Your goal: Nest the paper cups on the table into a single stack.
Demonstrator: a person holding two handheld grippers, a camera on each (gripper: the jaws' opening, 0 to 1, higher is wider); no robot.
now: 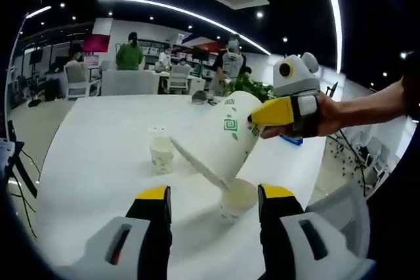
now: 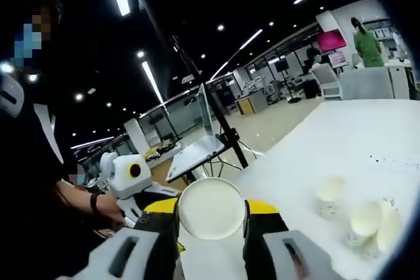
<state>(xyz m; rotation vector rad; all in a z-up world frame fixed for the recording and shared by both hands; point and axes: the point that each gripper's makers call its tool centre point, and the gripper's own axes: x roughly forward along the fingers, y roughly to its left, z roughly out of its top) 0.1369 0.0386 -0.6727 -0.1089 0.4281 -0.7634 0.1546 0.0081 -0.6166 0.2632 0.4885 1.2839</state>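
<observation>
My right gripper (image 1: 254, 120) comes in from the right in the left gripper view, shut on a tilted white paper cup with a green pattern (image 1: 220, 137). The cup's open mouth points down-left over the table (image 1: 98, 136). Just below it a plain paper cup (image 1: 237, 198) stands on the table, a little ahead of my open left gripper (image 1: 215, 195). A smaller cup (image 1: 161, 151) stands farther left. In the right gripper view the held cup's round base (image 2: 211, 208) sits between the jaws of my right gripper (image 2: 211, 218). Three cups (image 2: 328, 195) (image 2: 364, 221) (image 2: 388, 227) stand at the right.
The white table (image 2: 341, 136) stretches far back, with office chairs (image 1: 79, 80) and people (image 1: 130, 54) beyond it. A laptop on a stand (image 2: 197, 152) is off the table's side. A person's hand (image 1: 331, 115) holds the right gripper.
</observation>
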